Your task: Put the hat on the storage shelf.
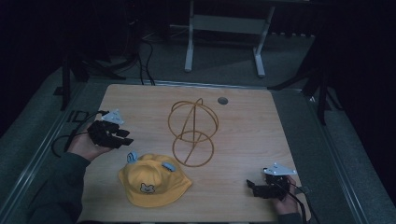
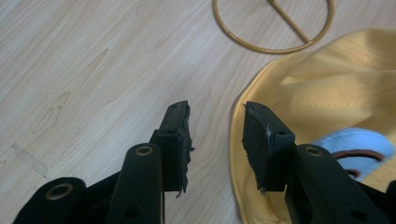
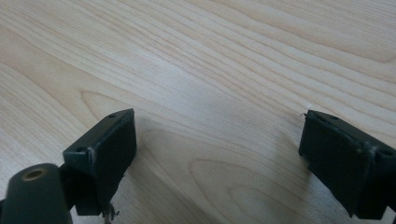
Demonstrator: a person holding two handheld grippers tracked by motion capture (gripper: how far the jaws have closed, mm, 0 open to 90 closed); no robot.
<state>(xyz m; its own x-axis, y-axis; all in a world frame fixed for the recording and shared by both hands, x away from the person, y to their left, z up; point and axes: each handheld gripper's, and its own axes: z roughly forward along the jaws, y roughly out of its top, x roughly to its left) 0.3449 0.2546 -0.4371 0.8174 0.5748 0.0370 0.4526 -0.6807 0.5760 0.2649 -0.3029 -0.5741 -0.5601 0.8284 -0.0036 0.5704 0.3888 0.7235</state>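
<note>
Yellow fabric bucket hat [image 1: 153, 183] w/ bear patch lies on the light wood tabletop [image 1: 243, 135], near its front edge. Left tool [image 1: 122, 136], jaws part-open w/ nothing between, hovers just left of and behind hat; in left gripper view hat brim [image 2: 247, 140] sits beside the jaw on the right. Right tool [image 1: 252, 185], jaws wide apart, empty, well to hat's right. Gold wire hat stand [image 1: 193, 133] behind hat.

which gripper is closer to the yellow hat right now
Left. The left gripper hovers just off the yellow hat at its upper-left brim, jaws open. The right gripper sits farther off, to the hat's right.
</note>
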